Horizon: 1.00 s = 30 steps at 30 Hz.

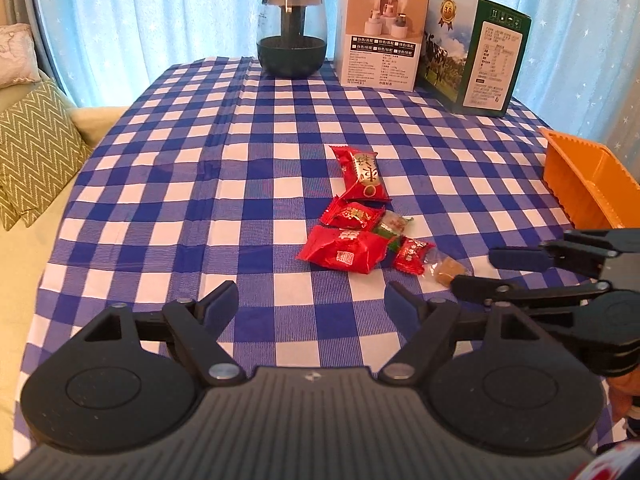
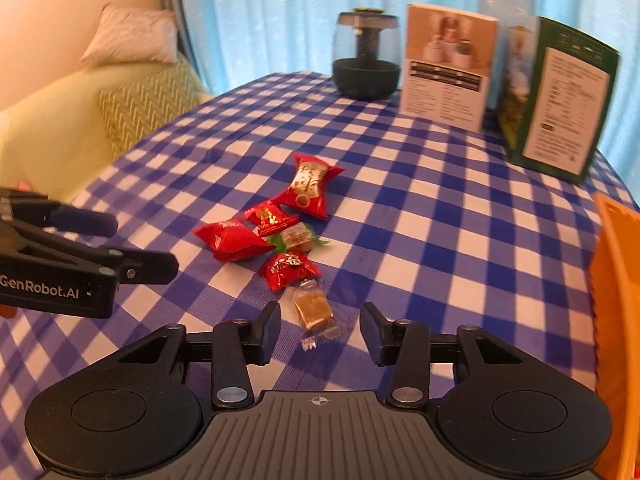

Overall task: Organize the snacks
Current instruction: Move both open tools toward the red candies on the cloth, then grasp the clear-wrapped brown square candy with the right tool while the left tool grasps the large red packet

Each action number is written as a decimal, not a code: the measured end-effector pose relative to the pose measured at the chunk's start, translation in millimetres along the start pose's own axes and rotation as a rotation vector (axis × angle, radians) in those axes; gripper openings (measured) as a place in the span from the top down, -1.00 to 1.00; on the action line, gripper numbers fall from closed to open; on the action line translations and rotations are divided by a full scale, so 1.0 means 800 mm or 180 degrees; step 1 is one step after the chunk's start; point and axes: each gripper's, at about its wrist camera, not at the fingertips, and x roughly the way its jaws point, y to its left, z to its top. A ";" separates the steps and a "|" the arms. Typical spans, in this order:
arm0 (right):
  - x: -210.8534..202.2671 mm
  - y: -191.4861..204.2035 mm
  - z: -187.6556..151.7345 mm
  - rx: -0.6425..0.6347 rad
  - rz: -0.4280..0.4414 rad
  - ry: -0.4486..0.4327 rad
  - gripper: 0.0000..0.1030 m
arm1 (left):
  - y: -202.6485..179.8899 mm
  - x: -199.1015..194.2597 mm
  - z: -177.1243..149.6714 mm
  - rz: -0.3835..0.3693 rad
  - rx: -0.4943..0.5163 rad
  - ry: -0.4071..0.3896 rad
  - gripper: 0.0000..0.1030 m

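Several wrapped snacks lie in a loose cluster on the blue-checked tablecloth point(image 1: 248, 184): a red packet with a gold label point(image 1: 362, 174) point(image 2: 308, 190), a plump red packet point(image 1: 344, 254) point(image 2: 236, 240), a green-wrapped sweet point(image 2: 296, 238) and a small red sweet point(image 2: 288, 270). Nearest is a clear-wrapped brown candy point(image 1: 448, 270) point(image 2: 314, 308). My right gripper point(image 2: 320, 320) point(image 1: 480, 272) is open, its fingers on either side of that candy without touching it. My left gripper point(image 1: 312, 300) point(image 2: 140, 244) is open and empty, just short of the plump red packet. An orange bin point(image 1: 588, 184) point(image 2: 616, 320) stands at the right.
At the table's far edge stand a dark glass jar-shaped appliance point(image 1: 292, 36), a white carton point(image 1: 380, 36) and a green carton point(image 1: 476, 56). A sofa with a zigzag cushion point(image 1: 36, 148) lies off the left edge, before blue curtains.
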 end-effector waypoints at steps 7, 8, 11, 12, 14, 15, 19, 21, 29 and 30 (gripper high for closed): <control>0.028 0.001 0.000 -0.0230 0.0050 0.0037 0.34 | 0.005 0.019 0.000 -0.0051 0.0015 -0.0018 -0.52; 0.029 0.001 0.000 -0.0252 0.0063 0.0030 0.36 | 0.006 0.021 0.000 -0.0063 0.0016 -0.0024 -0.52; 0.029 0.002 0.001 -0.0256 0.0083 0.0042 0.56 | 0.008 0.027 0.001 -0.0101 0.0021 -0.0031 -0.52; 0.029 0.002 0.002 -0.0226 0.0073 0.0057 0.60 | 0.009 0.029 0.001 -0.0125 0.0027 -0.0032 -0.52; 0.023 -0.002 0.003 -0.0106 0.0054 0.0028 0.60 | 0.008 0.033 0.003 -0.0163 0.0059 -0.0043 -0.52; 0.020 -0.002 0.003 -0.0064 0.0035 0.0001 0.60 | 0.007 0.036 0.005 -0.0172 0.0077 -0.0048 -0.52; 0.004 -0.013 0.005 0.0140 -0.0047 -0.0079 0.60 | 0.002 0.045 0.012 -0.0227 0.0150 -0.0073 -0.52; -0.003 -0.018 0.006 0.0224 -0.0087 -0.0095 0.60 | -0.003 0.051 0.015 -0.0252 0.0196 -0.0080 -0.51; -0.019 -0.033 0.005 0.0331 -0.0146 -0.0105 0.60 | -0.009 0.074 0.033 -0.0328 0.0315 0.0056 -0.27; -0.020 -0.034 0.004 0.0342 -0.0150 -0.0104 0.60 | -0.009 0.078 0.035 -0.0351 0.0320 0.0094 -0.24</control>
